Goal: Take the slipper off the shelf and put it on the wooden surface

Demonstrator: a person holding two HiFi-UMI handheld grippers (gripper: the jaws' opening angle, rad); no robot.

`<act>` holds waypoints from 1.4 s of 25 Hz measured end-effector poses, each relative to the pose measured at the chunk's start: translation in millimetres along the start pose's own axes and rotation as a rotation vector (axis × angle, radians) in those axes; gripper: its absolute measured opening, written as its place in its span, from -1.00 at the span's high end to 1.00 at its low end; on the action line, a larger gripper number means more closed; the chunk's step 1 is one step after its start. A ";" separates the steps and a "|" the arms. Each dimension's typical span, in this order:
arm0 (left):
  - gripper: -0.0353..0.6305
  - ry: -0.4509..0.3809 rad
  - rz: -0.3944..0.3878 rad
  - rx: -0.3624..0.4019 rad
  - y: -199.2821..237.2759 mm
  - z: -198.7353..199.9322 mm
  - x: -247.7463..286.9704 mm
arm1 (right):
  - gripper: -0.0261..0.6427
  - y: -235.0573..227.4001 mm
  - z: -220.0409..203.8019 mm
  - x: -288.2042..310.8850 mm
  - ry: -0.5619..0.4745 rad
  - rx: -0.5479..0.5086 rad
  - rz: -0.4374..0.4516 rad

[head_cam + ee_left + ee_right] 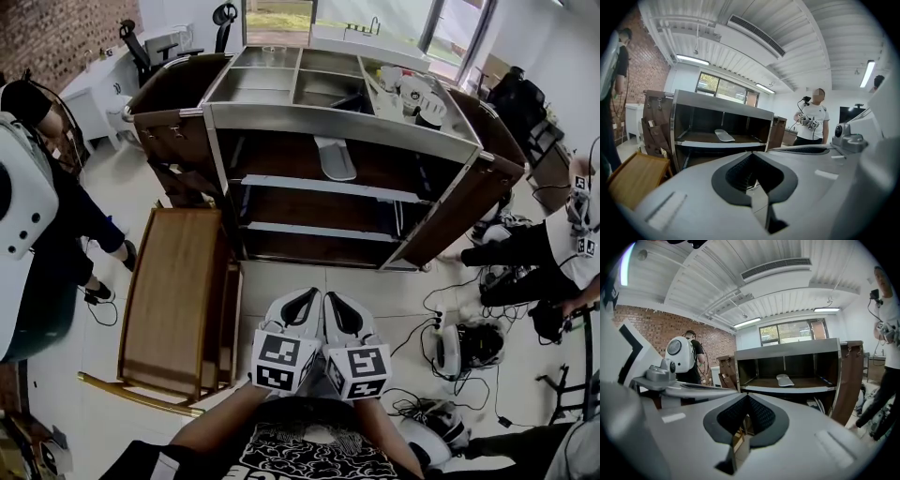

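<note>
bright ceiling strips (691, 59), window (723, 87) daylight; fisheye corners dark, focus sharp

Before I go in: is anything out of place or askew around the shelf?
Nothing looks spilled or damaged. The slipper lies flat on the shelf, and the wooden surface stands to its left. The only mess is cables strewn on the floor at right.
</note>
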State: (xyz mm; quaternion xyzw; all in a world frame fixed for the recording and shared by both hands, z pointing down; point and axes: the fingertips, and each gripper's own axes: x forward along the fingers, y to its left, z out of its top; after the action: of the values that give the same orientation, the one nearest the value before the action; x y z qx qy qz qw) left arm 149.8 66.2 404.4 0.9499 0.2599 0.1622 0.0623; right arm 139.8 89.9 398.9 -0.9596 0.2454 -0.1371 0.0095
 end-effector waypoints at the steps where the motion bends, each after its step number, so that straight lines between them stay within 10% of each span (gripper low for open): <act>1: 0.88 -0.003 0.005 0.001 2.9 1.5 2.1 | 0.92 -0.9 1.1 4.6 -0.004 -0.001 0.005; 35: 0.88 0.015 0.174 -0.034 108.2 68.8 255.9 | 0.92 -177.9 52.8 232.9 0.040 -0.060 0.146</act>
State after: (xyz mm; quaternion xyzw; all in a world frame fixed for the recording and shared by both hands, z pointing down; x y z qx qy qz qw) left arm 432.3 102.7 432.3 0.9664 0.1739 0.1788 0.0621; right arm 433.3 133.4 423.4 -0.9361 0.3188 -0.1477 -0.0143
